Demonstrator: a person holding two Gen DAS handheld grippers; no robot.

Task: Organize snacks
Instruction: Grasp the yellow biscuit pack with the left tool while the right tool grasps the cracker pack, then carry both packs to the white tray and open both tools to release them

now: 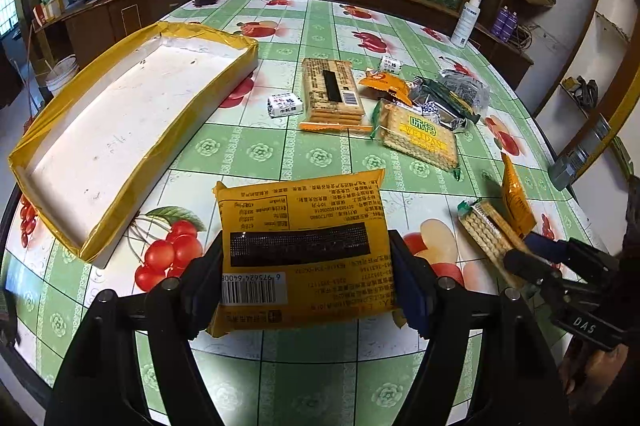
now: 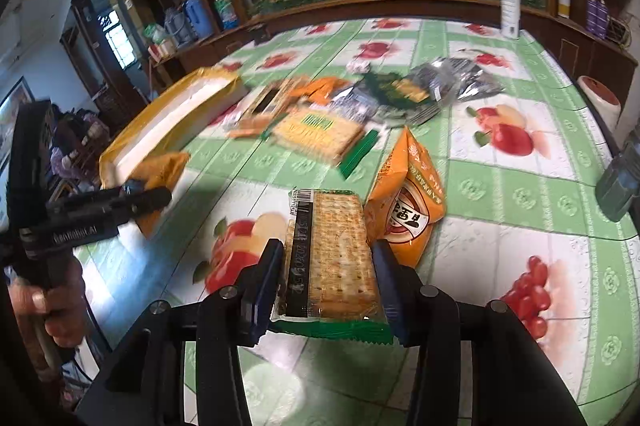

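The left gripper [image 1: 306, 278] pinches a flat yellow-orange snack packet [image 1: 304, 246] crosswise, barcode down-left. The right gripper [image 2: 326, 278] clamps a long green-edged cracker pack [image 2: 334, 258], pointing away. Only the left view shows the yellow-taped white tray [image 1: 120, 130] whole.

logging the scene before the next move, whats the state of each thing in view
left claw: shut on yellow snack pack, lifted off table
right claw: shut on cracker pack
tray: empty, flat on table
orange snack bag: leaning beside the cracker pack
snack pile: loose on table, outside tray
spray bottle: upright, far edge
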